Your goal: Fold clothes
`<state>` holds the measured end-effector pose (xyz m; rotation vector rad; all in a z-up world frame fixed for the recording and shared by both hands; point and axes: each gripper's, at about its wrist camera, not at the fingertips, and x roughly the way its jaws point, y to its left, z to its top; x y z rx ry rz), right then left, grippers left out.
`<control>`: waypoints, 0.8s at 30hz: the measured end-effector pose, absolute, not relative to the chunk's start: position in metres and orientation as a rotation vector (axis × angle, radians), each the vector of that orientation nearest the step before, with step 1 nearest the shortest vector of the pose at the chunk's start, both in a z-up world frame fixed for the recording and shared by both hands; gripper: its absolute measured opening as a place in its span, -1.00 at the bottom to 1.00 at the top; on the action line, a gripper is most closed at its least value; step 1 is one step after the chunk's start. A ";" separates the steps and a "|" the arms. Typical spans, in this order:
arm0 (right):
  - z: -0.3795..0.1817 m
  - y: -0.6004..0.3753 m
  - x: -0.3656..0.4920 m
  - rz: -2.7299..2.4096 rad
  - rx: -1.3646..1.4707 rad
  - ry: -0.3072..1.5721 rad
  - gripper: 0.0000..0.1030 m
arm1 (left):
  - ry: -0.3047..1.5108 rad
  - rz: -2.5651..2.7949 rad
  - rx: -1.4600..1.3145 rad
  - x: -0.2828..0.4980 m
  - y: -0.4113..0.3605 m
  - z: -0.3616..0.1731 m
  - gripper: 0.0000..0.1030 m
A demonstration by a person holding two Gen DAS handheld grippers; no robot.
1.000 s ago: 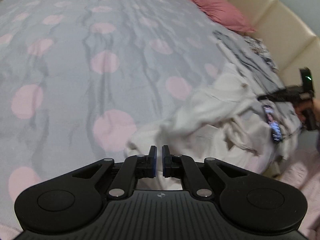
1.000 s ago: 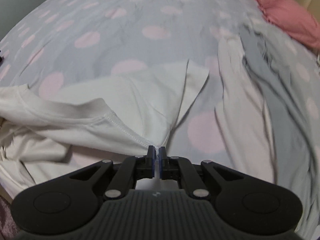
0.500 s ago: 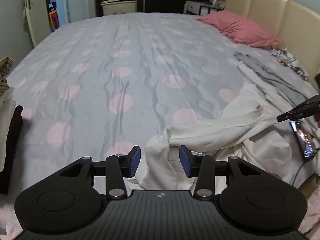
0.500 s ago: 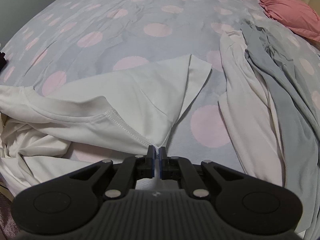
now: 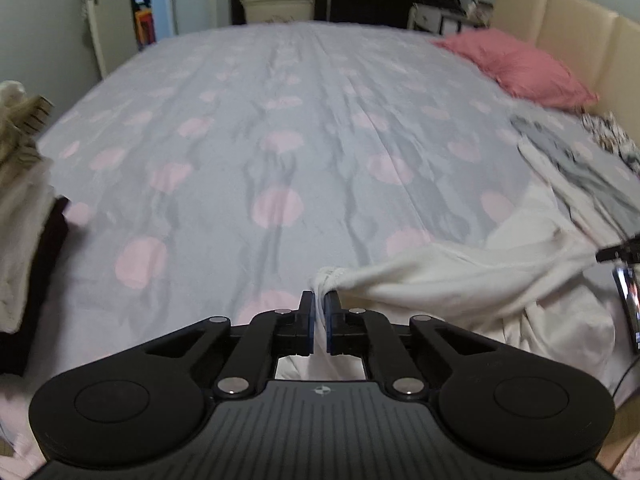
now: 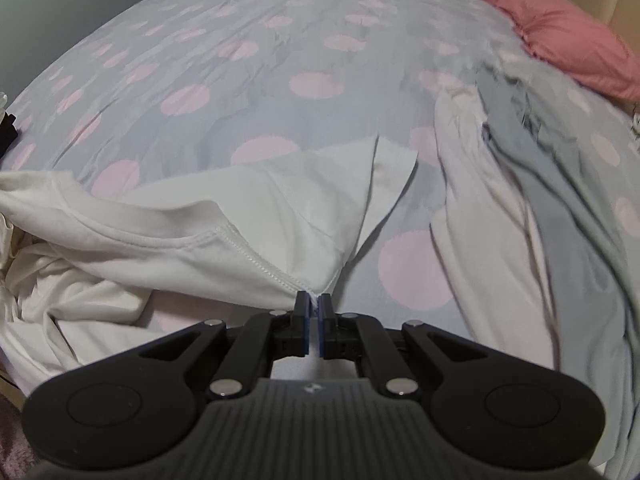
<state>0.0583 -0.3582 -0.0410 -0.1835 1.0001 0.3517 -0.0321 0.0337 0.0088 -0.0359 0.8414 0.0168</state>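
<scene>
Both grippers have hold of the white t-shirt [image 6: 224, 216], which lies bunched at the near edge of the bed [image 5: 280, 128], lower right of the left wrist view. The left gripper [image 5: 319, 322] has its jaws closed on a gathered wad of cloth; the right gripper [image 6: 314, 322] has its jaws pinched tight on the stitched hem. The shirt looks light, floppy and thin, so I'd guess it'll sag and twist unless it's pulled taut between two hem corners. More clothes [image 6: 520, 184] wait at the right.
</scene>
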 end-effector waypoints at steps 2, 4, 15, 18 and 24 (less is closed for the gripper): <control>-0.030 -0.352 0.056 0.347 -0.196 0.955 -0.92 | 0.799 0.020 -0.045 -0.033 0.044 0.026 -0.97; -0.017 -0.345 0.055 0.348 -0.202 0.902 -0.92 | 0.751 0.022 -0.055 -0.035 0.056 0.048 -0.97; 0.118 -0.323 0.010 0.387 -0.174 0.533 -0.94 | 0.499 -0.039 -0.064 -0.053 0.091 0.174 -0.98; 0.146 -0.326 -0.006 0.427 -0.177 0.506 -0.94 | 0.493 -0.056 -0.059 -0.057 0.096 0.188 -0.98; 0.123 -0.315 -0.009 0.501 -0.182 0.622 -0.93 | 0.630 -0.045 -0.073 -0.051 0.116 0.145 -0.98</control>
